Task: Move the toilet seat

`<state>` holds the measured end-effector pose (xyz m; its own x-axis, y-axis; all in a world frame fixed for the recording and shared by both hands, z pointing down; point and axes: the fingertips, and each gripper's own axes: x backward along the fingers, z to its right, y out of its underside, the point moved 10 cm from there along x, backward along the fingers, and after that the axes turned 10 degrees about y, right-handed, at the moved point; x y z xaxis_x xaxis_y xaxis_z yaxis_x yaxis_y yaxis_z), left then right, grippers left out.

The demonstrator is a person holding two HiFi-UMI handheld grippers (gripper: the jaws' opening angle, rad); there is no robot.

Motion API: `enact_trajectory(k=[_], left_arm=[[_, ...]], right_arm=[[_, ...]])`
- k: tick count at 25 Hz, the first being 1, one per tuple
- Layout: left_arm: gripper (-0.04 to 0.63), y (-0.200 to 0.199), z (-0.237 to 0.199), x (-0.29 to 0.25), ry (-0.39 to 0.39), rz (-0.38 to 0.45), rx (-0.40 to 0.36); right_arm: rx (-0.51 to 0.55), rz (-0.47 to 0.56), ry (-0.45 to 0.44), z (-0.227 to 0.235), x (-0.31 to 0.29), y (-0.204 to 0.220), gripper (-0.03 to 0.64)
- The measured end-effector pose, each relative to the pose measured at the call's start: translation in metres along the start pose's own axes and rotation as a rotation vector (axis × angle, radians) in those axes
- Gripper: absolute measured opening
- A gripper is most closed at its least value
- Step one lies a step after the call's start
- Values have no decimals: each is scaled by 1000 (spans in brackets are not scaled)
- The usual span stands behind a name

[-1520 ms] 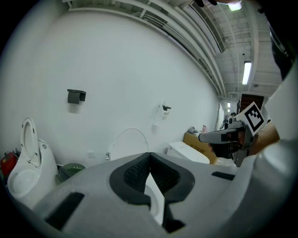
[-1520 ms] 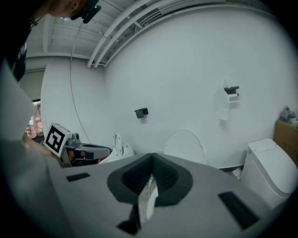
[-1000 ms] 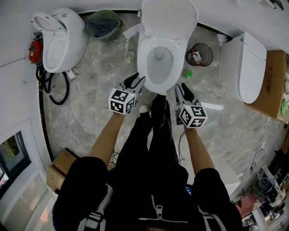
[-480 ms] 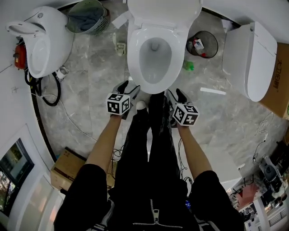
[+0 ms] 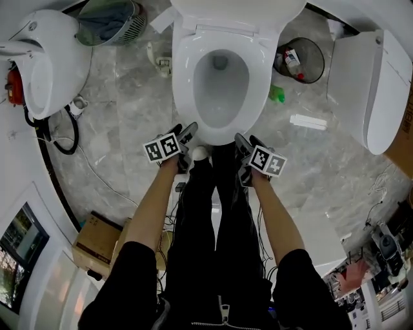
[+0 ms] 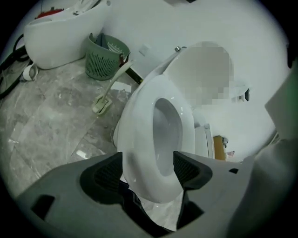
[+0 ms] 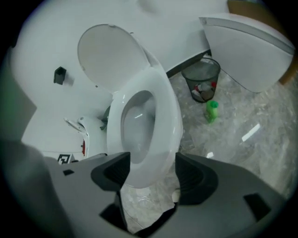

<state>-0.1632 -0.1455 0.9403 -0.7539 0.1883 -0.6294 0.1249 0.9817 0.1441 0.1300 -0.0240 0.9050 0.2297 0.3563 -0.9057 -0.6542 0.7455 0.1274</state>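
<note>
The white toilet (image 5: 219, 90) stands at top centre of the head view, its seat ring (image 5: 187, 77) flat on the bowl and its lid (image 5: 235, 9) up. My left gripper (image 5: 184, 136) and right gripper (image 5: 244, 145) hang low, at either side of the bowl's front end. Both have just been opening their jaws and stand open. In the left gripper view the seat's front (image 6: 153, 139) shows between the pads of my left gripper (image 6: 149, 169), untouched. The right gripper view likewise shows the seat (image 7: 160, 121) beyond my right gripper (image 7: 152, 174).
A second white toilet (image 5: 45, 58) and a green basket (image 5: 106, 22) are at the left. A black waste bin (image 5: 300, 61), a green bottle (image 5: 276, 95) and another white unit (image 5: 374, 84) are at the right. Black cables (image 5: 58, 138) and a cardboard box (image 5: 97, 235) lie on the marble floor.
Both grippers have sunk lower in front of the bowl and rolled, and their jaws have spread wider. The head view has moved closer over the toilet.
</note>
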Motion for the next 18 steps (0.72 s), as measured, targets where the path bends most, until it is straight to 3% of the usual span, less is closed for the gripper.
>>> enact_trajectory(k=[5,8,13,18], left_arm=[[337,4,-12,-23,15,18,85],[327,4,-19,-31,-3,-10,73],[296,2,-25,-35,-45,24,134],[267,3,-20,-31,-77,40,170]], right_arm=[[-99,-12,-9,18,-36,-8,302],[-141,-21,-19,24,-52,-12,302],[-142,-74,-42,19,-70,-9,271],[-145,-161,11,16,-70,-13,268]])
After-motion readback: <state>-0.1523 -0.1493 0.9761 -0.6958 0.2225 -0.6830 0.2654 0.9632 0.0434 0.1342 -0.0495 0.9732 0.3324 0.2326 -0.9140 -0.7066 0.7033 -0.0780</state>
